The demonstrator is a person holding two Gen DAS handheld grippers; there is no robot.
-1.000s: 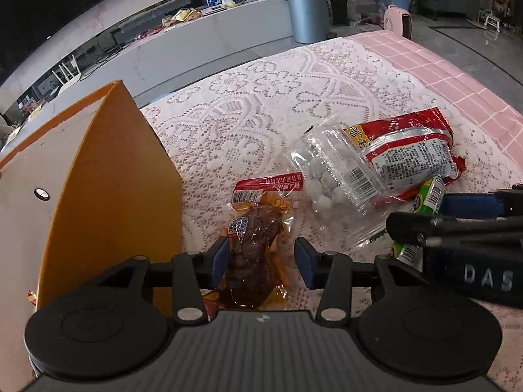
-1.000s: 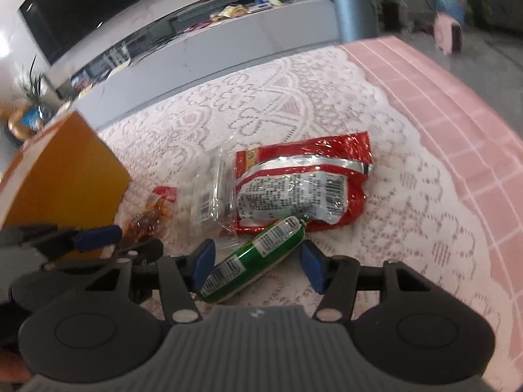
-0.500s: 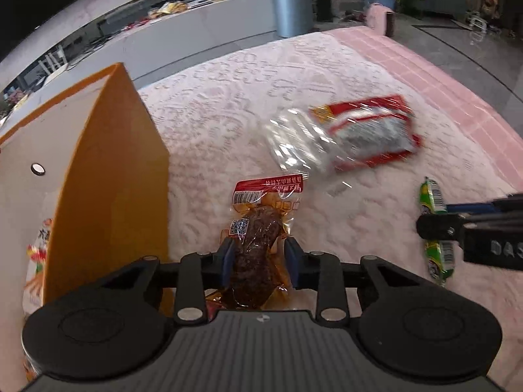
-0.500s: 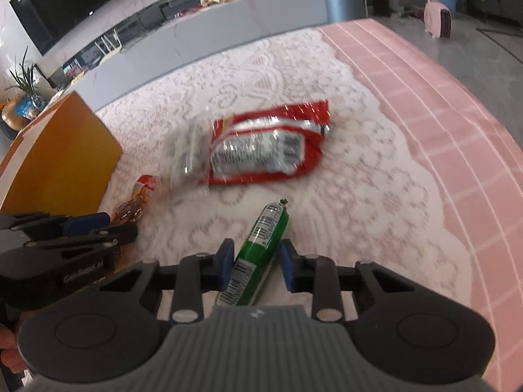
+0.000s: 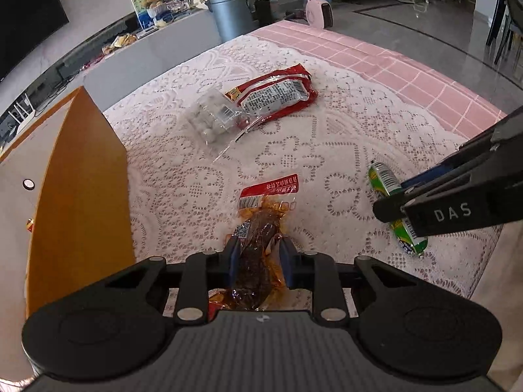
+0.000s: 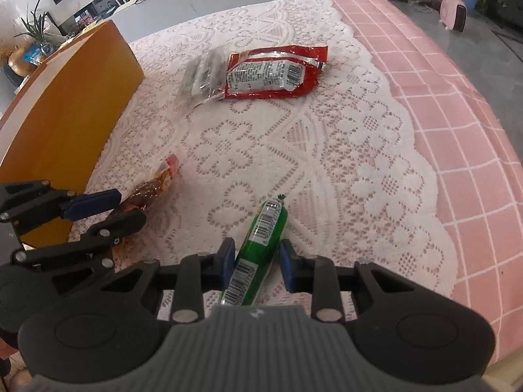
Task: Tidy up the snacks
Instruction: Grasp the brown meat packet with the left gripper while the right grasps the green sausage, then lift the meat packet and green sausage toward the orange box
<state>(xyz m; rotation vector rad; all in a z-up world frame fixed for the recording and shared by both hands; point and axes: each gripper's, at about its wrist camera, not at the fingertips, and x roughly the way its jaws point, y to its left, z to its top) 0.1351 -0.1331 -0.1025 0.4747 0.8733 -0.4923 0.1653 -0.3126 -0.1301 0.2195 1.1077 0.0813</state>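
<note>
My left gripper (image 5: 260,251) is shut on a brown meat snack in a clear pack with a red top (image 5: 261,225). The pack juts forward from between the blue pads, just above the lace cloth. My right gripper (image 6: 256,258) is shut on a green sausage stick (image 6: 266,225), which points away and slightly right. In the left wrist view the right gripper (image 5: 392,197) holds the sausage (image 5: 382,174) at the right. In the right wrist view the left gripper (image 6: 121,210) holds the meat pack (image 6: 153,186) at the left. An orange box (image 5: 81,179) stands to the left.
A red snack bag (image 5: 278,93) and a clear bag of white balls (image 5: 212,119) lie side by side farther back on the white lace cloth (image 6: 327,137). Pink checked tablecloth (image 6: 457,130) runs to the table's right edge. A grey bin (image 5: 230,13) stands beyond the table.
Both grippers closed on their snacks, the left on the meat pack and the right on the green sausage. Both have drawn back from the red bag, carrying the snacks with them.
</note>
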